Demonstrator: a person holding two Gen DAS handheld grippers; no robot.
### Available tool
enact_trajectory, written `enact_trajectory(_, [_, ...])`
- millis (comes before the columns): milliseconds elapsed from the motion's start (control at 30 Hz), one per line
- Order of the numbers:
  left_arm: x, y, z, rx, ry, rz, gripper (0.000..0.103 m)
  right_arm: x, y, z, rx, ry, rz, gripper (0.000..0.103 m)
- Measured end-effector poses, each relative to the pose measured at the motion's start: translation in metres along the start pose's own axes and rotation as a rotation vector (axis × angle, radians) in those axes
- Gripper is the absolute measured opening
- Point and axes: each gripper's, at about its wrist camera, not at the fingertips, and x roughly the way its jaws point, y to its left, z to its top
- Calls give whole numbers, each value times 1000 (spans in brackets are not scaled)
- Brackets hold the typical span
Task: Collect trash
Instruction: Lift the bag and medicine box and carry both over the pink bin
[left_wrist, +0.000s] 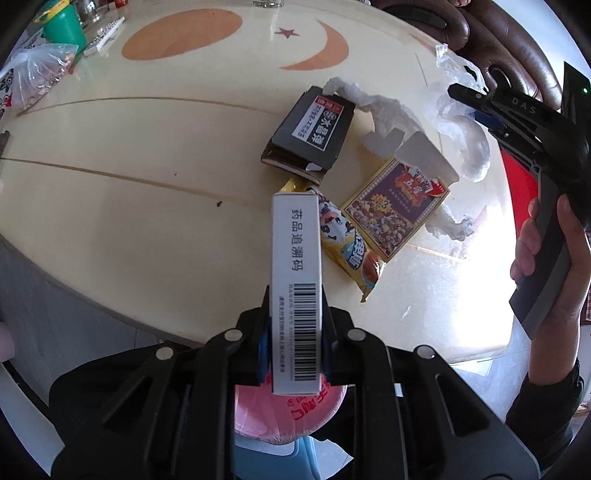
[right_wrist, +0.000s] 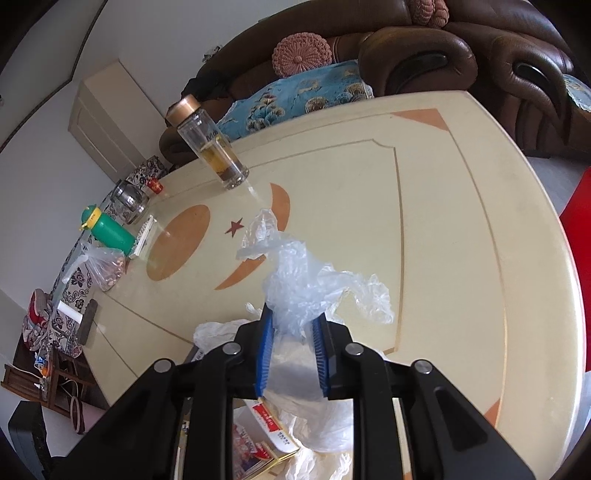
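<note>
Gripping a white medicine box (left_wrist: 295, 295), the left gripper (left_wrist: 295, 332) is holding it above a pink-lined bin (left_wrist: 288, 417); a black box (left_wrist: 310, 129), snack wrapper (left_wrist: 351, 247) and colourful carton (left_wrist: 399, 210) are still lying beyond the medicine box. From the right wrist, the right gripper (right_wrist: 293, 332) is pinching a clear plastic bag (right_wrist: 310, 280) above the table (right_wrist: 443, 221).

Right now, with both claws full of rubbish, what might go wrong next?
Three things, I'd guess:
1. The left claw pinches the white barcode box only at its near end, so most of it juts out and could swing or slip.
2. The clear plastic bag in the right claw is flimsy and trails loose folds that might snag or slide free.
3. The black box, yellow snack wrapper and colourful card box lie crowded together, so another pass might knock them about.
</note>
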Motion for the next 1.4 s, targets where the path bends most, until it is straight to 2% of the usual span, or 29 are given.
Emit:
enact_trajectory(400, [-52,-2,-13,54,-106,-31,21,-62,24,-3,-26,-69,-9,20])
enact_trajectory(700, [-93,-6,-39,101,-193,-51,21,-124,61,-26,-81,-131,1,20])
enact_trajectory(1067, [-135,0,-81,164,-287,-43,21,-197,102,-88,-145,-172,52,20])
enact_trajectory(1400, [-148,7,-119,222,-313,-38,21,-227,137,-159,-202,-144,103,21])
